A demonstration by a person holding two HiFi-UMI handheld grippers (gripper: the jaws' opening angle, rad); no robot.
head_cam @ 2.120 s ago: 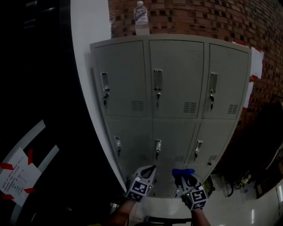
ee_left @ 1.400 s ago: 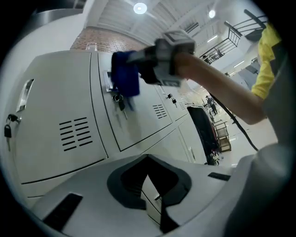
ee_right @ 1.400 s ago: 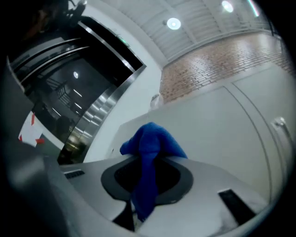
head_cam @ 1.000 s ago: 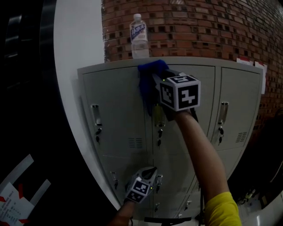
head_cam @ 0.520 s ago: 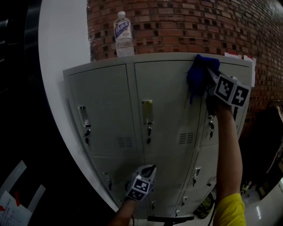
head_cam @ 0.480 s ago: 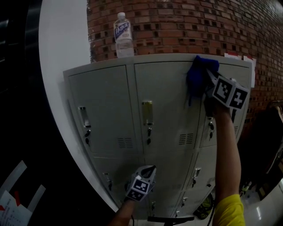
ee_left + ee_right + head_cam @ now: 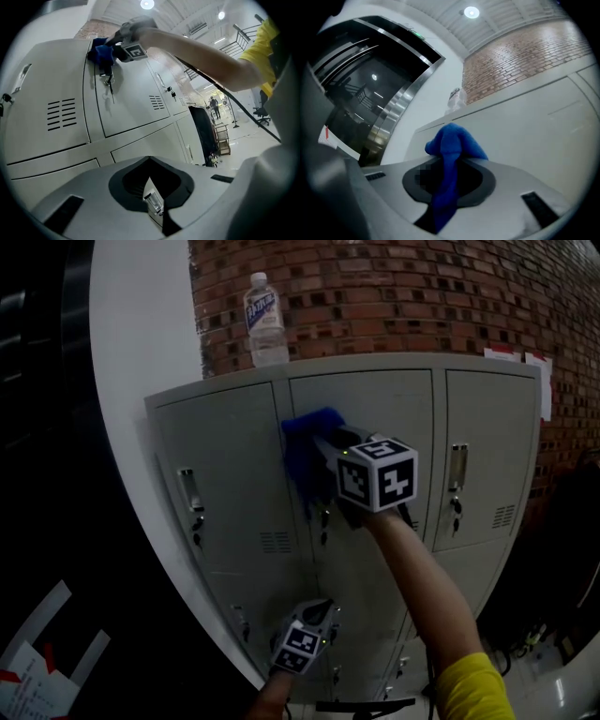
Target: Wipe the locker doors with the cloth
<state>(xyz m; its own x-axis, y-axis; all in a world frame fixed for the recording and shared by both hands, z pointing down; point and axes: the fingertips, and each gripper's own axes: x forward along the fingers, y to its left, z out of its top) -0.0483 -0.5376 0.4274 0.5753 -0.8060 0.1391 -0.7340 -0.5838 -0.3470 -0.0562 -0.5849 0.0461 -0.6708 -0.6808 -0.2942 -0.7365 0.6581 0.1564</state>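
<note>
Left gripper (image 7: 317, 615), held low before the lower doors (image 7: 272, 592), jaws closed on nothing; 1 blue cloth (image 7: 302, 439), clamped in the right gripper (image 7: 323, 442) and pressed on the upper middle locker door (image 7: 394, 399) near its left edge; wiping judged under way, a sideways stroke being called for.

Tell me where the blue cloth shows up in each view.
Head view: blue cloth at centre, against the grey lockers.
Left gripper view: blue cloth upper left.
Right gripper view: blue cloth centre, between the jaws.
Shared landmark: grey lockers.
</note>
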